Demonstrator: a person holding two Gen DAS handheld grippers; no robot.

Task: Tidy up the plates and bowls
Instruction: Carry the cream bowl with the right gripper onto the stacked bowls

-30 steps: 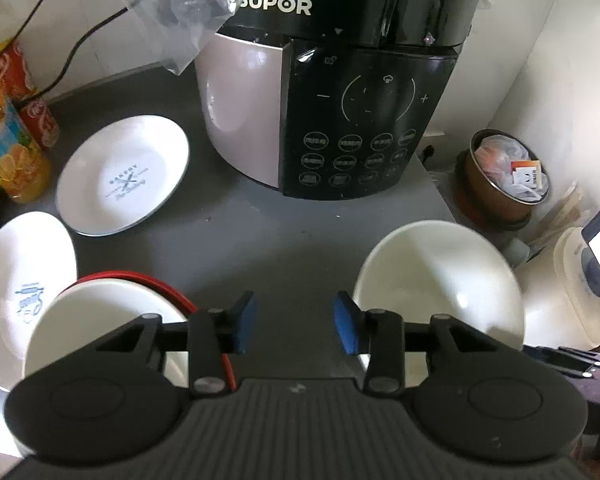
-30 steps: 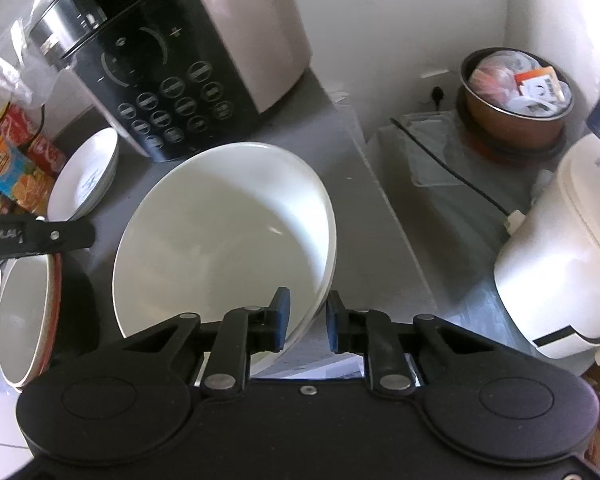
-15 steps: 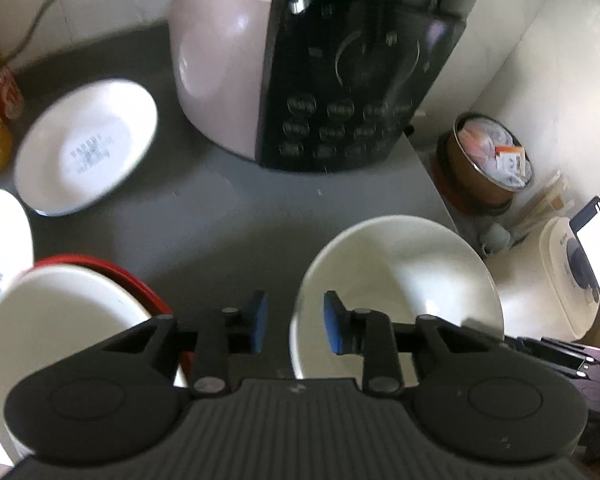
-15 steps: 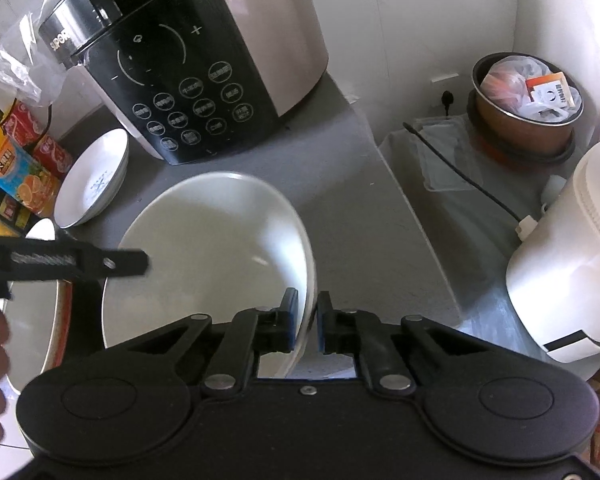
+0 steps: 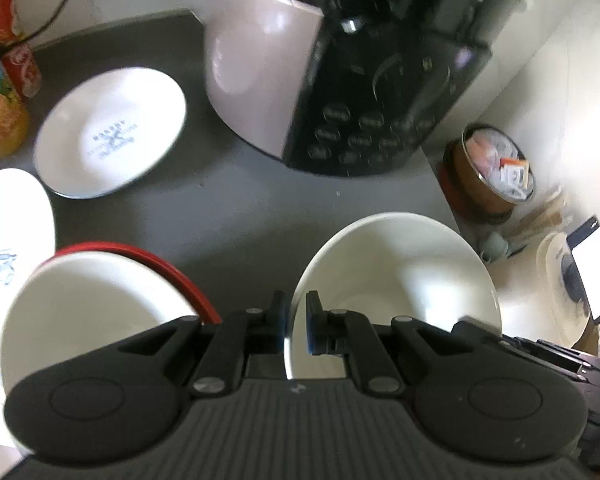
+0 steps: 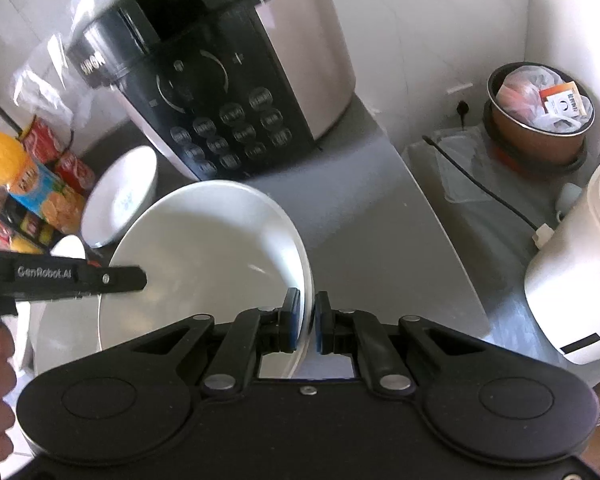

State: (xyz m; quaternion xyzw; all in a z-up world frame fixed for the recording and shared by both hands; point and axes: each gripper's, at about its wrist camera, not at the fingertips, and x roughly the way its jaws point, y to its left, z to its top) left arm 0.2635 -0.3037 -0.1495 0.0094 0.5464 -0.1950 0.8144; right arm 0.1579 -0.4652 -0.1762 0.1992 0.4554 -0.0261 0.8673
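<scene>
Both grippers now clamp the white bowl: our left gripper has just closed on its left rim, our right gripper already pinches the opposite rim, lower centre of frame. Two-handed lift looks ready. Red-rimmed bowl sits lower left, plates beyond.
</scene>
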